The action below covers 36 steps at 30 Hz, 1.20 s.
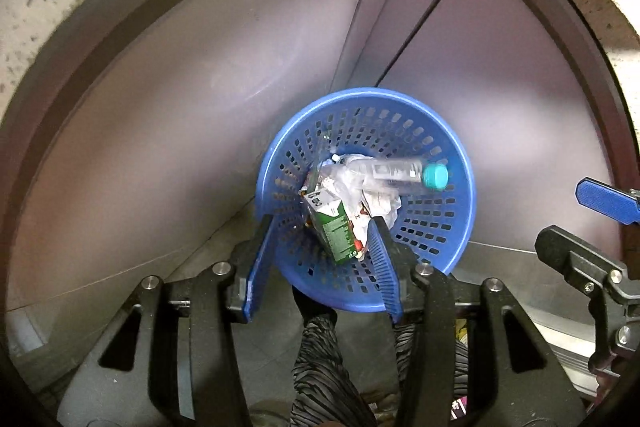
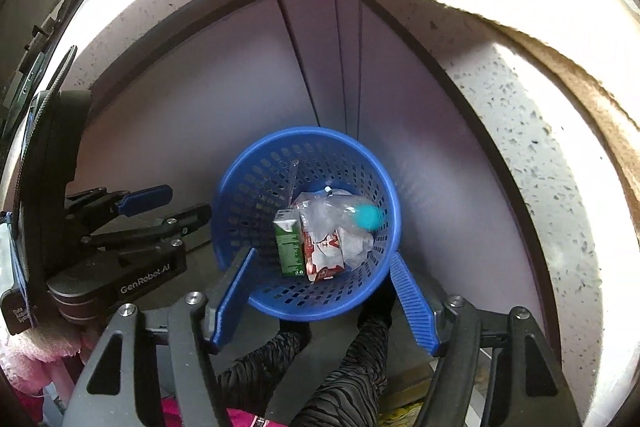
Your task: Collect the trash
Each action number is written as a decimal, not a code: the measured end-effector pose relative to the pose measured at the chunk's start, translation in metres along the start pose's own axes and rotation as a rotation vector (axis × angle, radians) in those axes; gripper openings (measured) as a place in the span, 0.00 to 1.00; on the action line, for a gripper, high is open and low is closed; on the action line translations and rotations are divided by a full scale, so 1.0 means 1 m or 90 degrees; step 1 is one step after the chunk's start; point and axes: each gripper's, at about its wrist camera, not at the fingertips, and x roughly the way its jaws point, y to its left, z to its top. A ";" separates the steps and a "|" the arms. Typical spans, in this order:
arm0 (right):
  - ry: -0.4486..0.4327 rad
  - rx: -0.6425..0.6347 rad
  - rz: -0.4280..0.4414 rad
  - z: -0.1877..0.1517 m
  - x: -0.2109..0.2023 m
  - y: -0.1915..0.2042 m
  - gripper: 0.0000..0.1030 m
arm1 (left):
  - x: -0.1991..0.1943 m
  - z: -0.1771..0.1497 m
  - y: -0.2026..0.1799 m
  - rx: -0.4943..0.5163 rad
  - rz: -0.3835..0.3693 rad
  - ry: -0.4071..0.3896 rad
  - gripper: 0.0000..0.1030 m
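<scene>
A blue perforated basket [image 1: 436,227] stands on the floor below me; it also shows in the right wrist view [image 2: 248,195]. In it lie a green carton [image 1: 336,231] [image 2: 289,247], a clear plastic bottle with a teal cap [image 1: 434,175] [image 2: 366,215], a red and white wrapper [image 2: 326,259] and crumpled clear plastic [image 1: 348,183]. My left gripper [image 1: 320,227] is open and empty above the basket's near side. My right gripper [image 2: 322,255] is open and empty above the basket, its fingers [image 2: 412,301] spread wider than the rim.
Grey cabinet doors [image 1: 180,131] rise behind the basket, under a speckled stone counter edge [image 2: 532,131]. The person's legs in striped trousers [image 2: 340,379] stand beside the basket. The other gripper shows at the right edge [image 1: 600,203] and at the left [image 2: 140,223].
</scene>
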 end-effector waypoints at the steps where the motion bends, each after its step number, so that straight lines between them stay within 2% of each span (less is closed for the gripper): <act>1: 0.000 0.000 0.001 0.000 0.001 0.000 0.69 | -0.001 0.000 -0.001 0.001 0.000 -0.002 0.46; 9: -0.023 -0.012 0.024 0.001 -0.026 0.003 0.69 | -0.015 0.005 -0.007 0.013 -0.003 -0.033 0.46; 24: -0.107 -0.017 0.061 0.006 -0.104 -0.011 0.72 | -0.085 0.021 -0.020 0.017 -0.016 -0.121 0.46; 36: -0.179 -0.003 0.081 0.007 -0.148 -0.031 0.74 | -0.140 0.039 -0.032 0.019 -0.043 -0.190 0.46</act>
